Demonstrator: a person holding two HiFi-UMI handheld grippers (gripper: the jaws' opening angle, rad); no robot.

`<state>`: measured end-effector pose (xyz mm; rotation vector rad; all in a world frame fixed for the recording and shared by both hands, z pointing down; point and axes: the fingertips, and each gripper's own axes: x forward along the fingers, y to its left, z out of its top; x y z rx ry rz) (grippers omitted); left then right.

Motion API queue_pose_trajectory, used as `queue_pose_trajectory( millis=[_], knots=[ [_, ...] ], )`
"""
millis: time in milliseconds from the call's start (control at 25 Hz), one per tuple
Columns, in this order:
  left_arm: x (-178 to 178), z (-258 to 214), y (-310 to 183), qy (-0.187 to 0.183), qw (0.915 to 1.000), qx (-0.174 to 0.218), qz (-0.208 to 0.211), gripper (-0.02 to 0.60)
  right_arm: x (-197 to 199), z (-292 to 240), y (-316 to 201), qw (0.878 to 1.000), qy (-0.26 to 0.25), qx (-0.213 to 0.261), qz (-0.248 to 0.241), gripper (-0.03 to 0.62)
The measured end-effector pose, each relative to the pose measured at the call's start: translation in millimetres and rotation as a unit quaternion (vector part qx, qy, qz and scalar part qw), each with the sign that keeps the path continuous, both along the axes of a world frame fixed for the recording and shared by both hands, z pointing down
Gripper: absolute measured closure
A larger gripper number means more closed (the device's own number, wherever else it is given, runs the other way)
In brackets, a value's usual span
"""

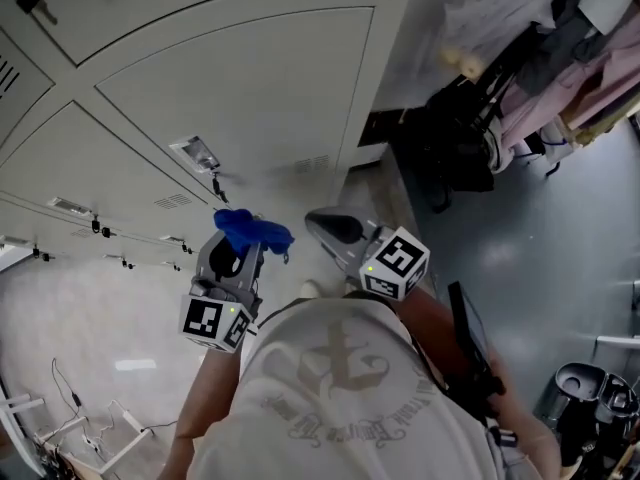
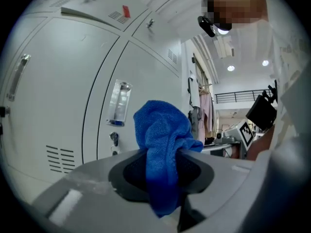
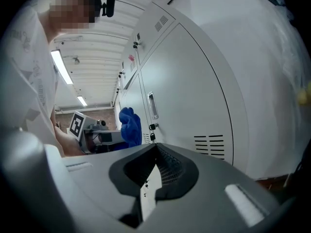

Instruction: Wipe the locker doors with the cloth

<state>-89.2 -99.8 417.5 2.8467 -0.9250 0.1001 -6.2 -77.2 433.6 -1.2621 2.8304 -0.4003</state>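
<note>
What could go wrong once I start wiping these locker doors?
1. The blue terry cloth is pinched only by a narrow fold in the shut jaws of the left gripper. Dragging it across a door may pull it free.
2. The small key hanging in the lock of the grey locker door could snag the loose bunch of cloth above the jaws.

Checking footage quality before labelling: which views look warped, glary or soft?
Head view: evenly lit, fairly sharp; locker doors look bowed. Left gripper view: heavy fisheye, dark corners, ceiling lamps flare, cloth sharp. Right gripper view: same fisheye, bright strip lights overhead.
</note>
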Motion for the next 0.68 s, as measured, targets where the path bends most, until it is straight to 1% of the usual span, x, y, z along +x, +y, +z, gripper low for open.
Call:
queue_pose_trajectory(
  millis=[80,320,480,680],
  knots=[
    [-3,6,-1,0.003,1.0000,-0.009,0.002,0.454,-2,3,0,1.000,-0.003,-0.002,0.002,0.586],
    [-9,18,-3,-0.002,0.9998,-0.016,0.011,0.454,-2,5,0,1.000,0.003,-0.009,0.010,0.586],
    [-3,21,-3,0.001,0.9994,-0.021,0.026,0.454,1,6,0,1.000,0.007,-0.011,0.015,0.586],
    [2,24,-3,0.002,0.9990,-0.022,0.038,0.453,-1,5,0,1.000,0.012,-0.004,0.010,0.586]
  ],
)
